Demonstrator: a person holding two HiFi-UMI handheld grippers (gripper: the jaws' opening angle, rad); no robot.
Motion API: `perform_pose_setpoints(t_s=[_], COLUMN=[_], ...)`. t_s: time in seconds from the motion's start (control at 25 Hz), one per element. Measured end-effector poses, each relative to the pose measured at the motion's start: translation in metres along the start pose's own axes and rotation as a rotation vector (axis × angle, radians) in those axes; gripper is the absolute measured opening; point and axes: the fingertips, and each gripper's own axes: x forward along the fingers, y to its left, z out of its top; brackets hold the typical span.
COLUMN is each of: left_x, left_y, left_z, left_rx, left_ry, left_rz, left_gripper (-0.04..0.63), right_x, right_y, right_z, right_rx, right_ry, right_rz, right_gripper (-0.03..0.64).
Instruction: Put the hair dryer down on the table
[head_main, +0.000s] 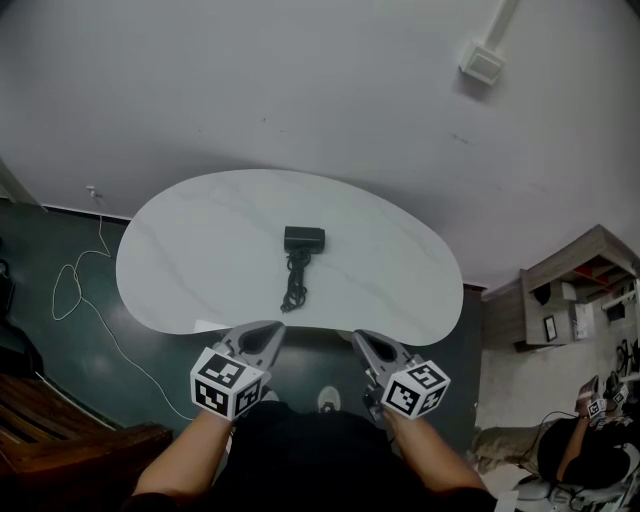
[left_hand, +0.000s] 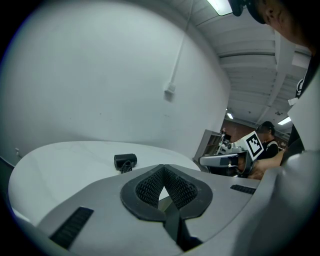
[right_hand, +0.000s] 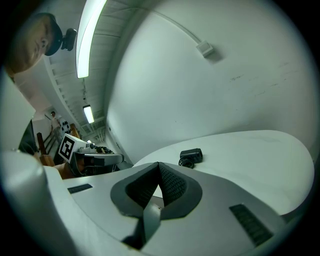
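I see the hair dryer (head_main: 303, 239) lying near the middle of the white tabletop (head_main: 190, 250), its black cord (head_main: 296, 282) bunched on the side toward me. Neither claw touches it. My left claw (head_main: 268, 335) and right claw (head_main: 365, 342) hover at the near edge, well apart from the hair dryer, each with its jaws closed together and nothing between them.

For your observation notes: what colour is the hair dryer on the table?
The hair dryer is black; head view shows it best.
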Motion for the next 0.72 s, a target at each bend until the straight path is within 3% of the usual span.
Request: perform_pose_setpoints(t_s=[0.72], left_x=[-0.0009], left_y=[0.0013], left_z=[0.0008], left_rx=[0.007], left_ry=[-0.004], left_rz=[0.0], left_gripper=[0.011], right_x=[0.0011], right_y=[0.0003], right_z=[-0.0003], right_rx=[-0.001], right_ry=[-0.003], right_rz=[-0.006], right_gripper=[0.008])
